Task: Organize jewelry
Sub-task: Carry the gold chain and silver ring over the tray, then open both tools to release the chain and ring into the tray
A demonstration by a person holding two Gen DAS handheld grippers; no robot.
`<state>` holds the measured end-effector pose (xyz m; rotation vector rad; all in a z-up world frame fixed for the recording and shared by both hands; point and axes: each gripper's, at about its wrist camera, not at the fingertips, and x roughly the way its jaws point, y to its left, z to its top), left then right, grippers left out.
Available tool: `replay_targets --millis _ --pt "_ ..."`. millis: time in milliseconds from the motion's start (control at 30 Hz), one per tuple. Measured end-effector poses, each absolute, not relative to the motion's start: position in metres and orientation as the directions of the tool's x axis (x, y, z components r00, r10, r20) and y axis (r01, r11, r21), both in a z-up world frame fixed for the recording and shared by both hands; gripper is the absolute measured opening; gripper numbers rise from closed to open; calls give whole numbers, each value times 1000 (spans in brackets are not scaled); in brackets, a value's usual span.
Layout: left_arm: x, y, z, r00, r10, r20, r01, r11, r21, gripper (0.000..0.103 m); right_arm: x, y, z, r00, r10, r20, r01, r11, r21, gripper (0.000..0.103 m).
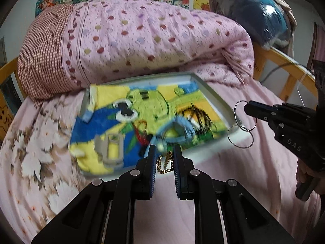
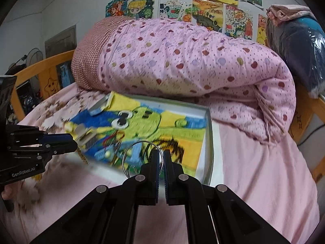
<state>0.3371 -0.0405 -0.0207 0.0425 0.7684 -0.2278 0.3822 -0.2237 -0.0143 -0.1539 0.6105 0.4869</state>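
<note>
A white tray [image 1: 213, 93] [image 2: 209, 134] lies on the bed, lined with a bright cartoon towel [image 1: 146, 109] [image 2: 162, 126]. Above its near edge my left gripper [image 1: 164, 149] is shut on a gold chain [image 1: 165, 162], which dangles from its tip in the right wrist view [image 2: 82, 156]. To the right, my right gripper [image 2: 161, 152] [image 1: 246, 106] is shut on linked silver rings [image 2: 140, 152] [image 1: 240, 122], held above the tray's right corner. Blurred items lie on the towel: a grey box-like piece [image 1: 109, 148], a light blue loop [image 1: 176, 126] and a red strand [image 1: 140, 137].
A rolled pink dotted quilt [image 1: 152, 40] [image 2: 193, 61] lies right behind the tray. The wooden bed rail [image 1: 284, 65] runs along the right, with a blue plastic-wrapped bundle [image 1: 262, 18] above it. Pink floral bedsheet [image 1: 40, 152] surrounds the tray. Drawings [image 2: 182, 6] cover the wall.
</note>
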Motion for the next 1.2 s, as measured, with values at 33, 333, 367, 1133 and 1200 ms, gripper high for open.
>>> replay_targets --millis 33,333,367,1133,1200 --pt "346 -40 -19 704 -183 -686 210 977 -45 13 388 -222 -14 712 392 -582 -476 879 9 4" --pt "400 -39 -36 702 -153 -696 163 985 -52 13 444 -205 -43 676 374 -635 -414 905 93 4" --pt "406 -37 -42 694 -151 -704 152 986 -62 13 449 -205 -49 665 372 -648 -405 908 105 4" --pt "423 -22 -69 638 -164 -753 74 986 -152 14 464 -222 -79 622 355 -698 -352 923 156 18" --pt "422 -23 -66 642 -160 -750 73 986 -149 18 462 -224 -75 630 357 -690 -349 924 159 25"
